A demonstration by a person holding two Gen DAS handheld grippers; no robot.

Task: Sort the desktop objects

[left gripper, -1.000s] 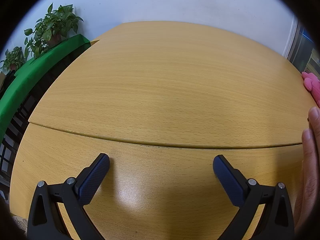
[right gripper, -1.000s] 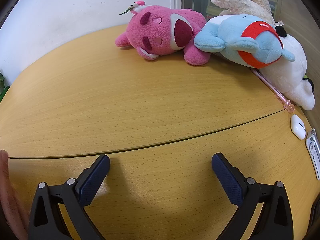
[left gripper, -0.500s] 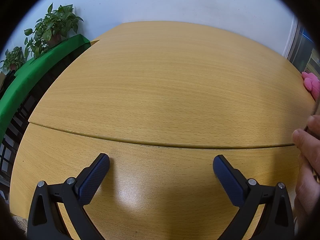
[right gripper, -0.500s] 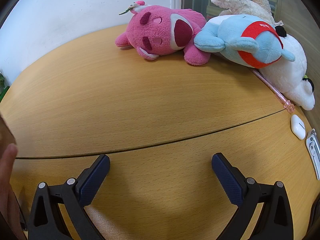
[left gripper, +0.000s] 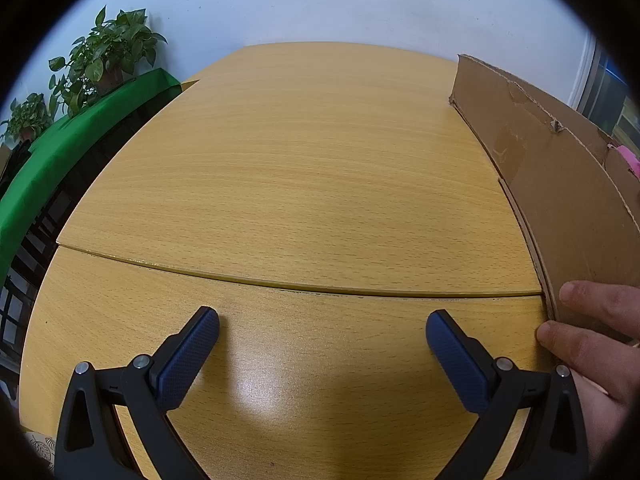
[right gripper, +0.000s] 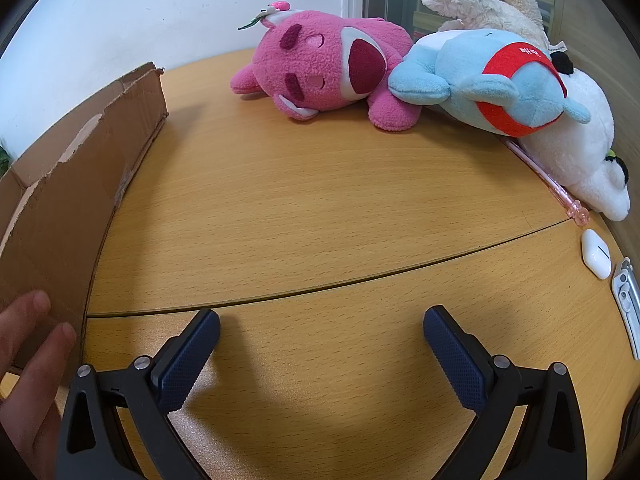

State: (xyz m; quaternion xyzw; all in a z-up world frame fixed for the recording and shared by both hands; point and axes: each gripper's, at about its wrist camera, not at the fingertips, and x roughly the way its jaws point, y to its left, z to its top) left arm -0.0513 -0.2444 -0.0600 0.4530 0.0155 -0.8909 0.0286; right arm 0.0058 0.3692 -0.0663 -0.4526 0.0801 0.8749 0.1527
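Note:
A brown cardboard box (left gripper: 560, 184) stands on the wooden table between the two grippers; it also shows in the right wrist view (right gripper: 68, 196). A bare hand (left gripper: 592, 344) holds its near end. My left gripper (left gripper: 322, 334) is open and empty over bare table. My right gripper (right gripper: 320, 332) is open and empty. In the right wrist view a pink plush (right gripper: 324, 72), a blue plush with a red band (right gripper: 492, 88) and a white plush (right gripper: 576, 152) lie at the back right. A pink pen (right gripper: 552, 184), a white earbud case (right gripper: 596, 254) and a silver object (right gripper: 628, 304) lie at the right edge.
The table (left gripper: 300, 168) has a seam running across it. Potted plants (left gripper: 104, 56) and a green surface (left gripper: 60, 156) stand beyond the left edge. A white wall is behind.
A hand has brought the cardboard box onto the table between the grippers; before, only the hand showed at the frame edges. Both grippers have stayed still and open.

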